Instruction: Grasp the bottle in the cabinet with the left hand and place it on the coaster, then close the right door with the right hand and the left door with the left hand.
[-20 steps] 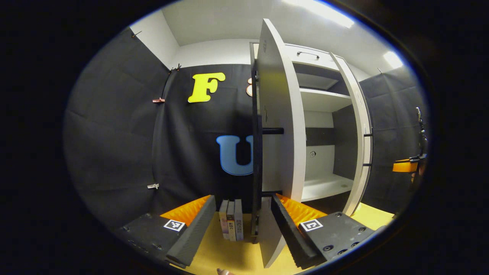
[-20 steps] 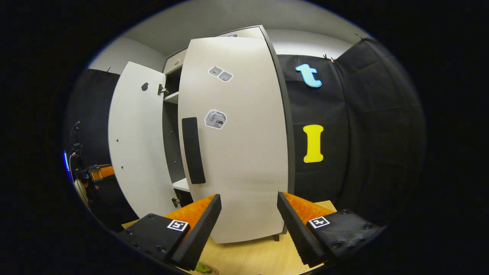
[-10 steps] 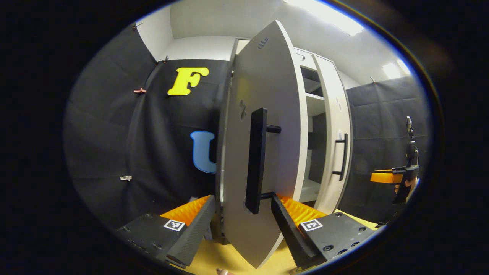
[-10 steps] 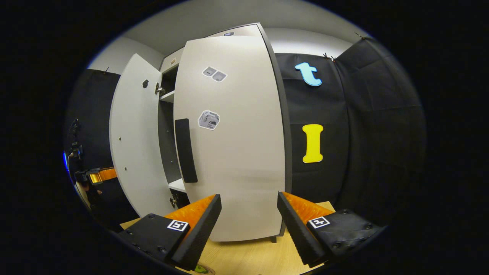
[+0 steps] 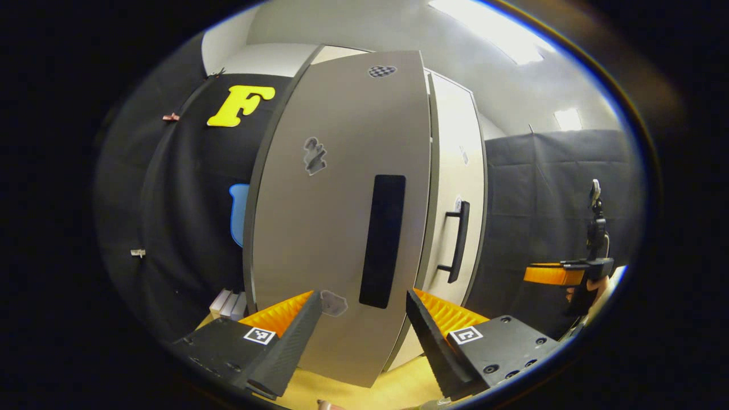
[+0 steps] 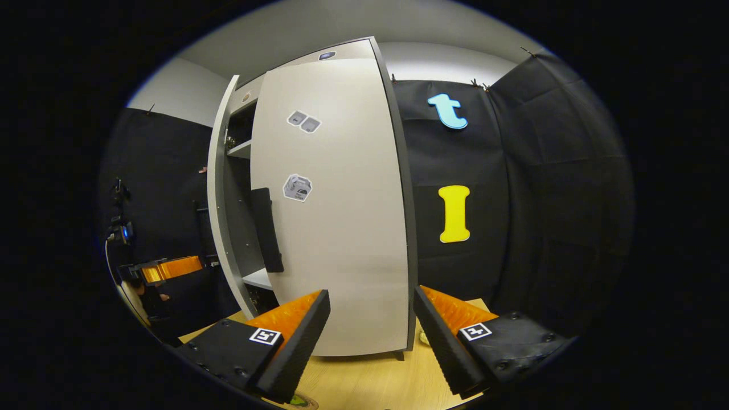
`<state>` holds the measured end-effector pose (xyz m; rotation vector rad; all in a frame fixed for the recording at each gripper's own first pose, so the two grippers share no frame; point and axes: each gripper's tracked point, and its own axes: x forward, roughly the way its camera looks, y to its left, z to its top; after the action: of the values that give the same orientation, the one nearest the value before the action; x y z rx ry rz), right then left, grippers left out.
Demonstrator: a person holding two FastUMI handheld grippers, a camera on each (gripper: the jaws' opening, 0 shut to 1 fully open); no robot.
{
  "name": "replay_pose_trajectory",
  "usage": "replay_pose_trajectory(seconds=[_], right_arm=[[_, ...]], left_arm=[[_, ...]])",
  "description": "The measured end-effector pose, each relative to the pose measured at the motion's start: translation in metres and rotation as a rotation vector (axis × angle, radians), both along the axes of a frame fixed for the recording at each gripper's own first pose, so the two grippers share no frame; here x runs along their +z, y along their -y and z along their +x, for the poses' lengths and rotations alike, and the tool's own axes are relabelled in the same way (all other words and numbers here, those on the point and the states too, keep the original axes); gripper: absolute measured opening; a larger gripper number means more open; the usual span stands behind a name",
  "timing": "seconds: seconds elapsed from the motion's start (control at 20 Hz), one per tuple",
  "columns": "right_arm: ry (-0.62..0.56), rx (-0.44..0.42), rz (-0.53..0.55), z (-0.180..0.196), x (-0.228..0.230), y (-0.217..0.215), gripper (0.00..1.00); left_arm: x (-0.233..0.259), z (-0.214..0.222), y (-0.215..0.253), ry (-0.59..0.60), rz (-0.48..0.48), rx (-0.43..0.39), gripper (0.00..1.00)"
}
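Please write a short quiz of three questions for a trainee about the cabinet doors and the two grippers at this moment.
1. True or false: the left gripper is shut on the left door's handle.
2. Which door stands ajar? A) left door B) right door
3. Fill in: the right gripper holds ____.

Key:
1. False; its fingers are apart and grip nothing.
2. A; a gap shows a shelf inside.
3. Nothing; it is open.
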<state>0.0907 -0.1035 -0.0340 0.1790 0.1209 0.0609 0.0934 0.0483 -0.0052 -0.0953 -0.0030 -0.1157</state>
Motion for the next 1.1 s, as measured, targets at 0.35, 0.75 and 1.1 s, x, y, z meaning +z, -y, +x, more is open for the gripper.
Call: replay_pose_trajectory(seconds=[0.35,0.75,1.1], right_arm=[[0.014,0.004,-0.002,-0.022,0.002,-0.001,0.98],[0.054,0.029,-0.008,-0.045,0.018,-0.016,0.98],[0.081,0.002,-0.059,-0.073,0.023,-0.014,0.98]], left_arm=[[-0.008,-0.026,0.005,-0.012,0.023,0.010,0.92],[-0.014,-0.052,0.005,-0.027,0.059,0.021,0.95],[-0.003,-0.072,0.010,-0.021,0.164,0.076,0.95]])
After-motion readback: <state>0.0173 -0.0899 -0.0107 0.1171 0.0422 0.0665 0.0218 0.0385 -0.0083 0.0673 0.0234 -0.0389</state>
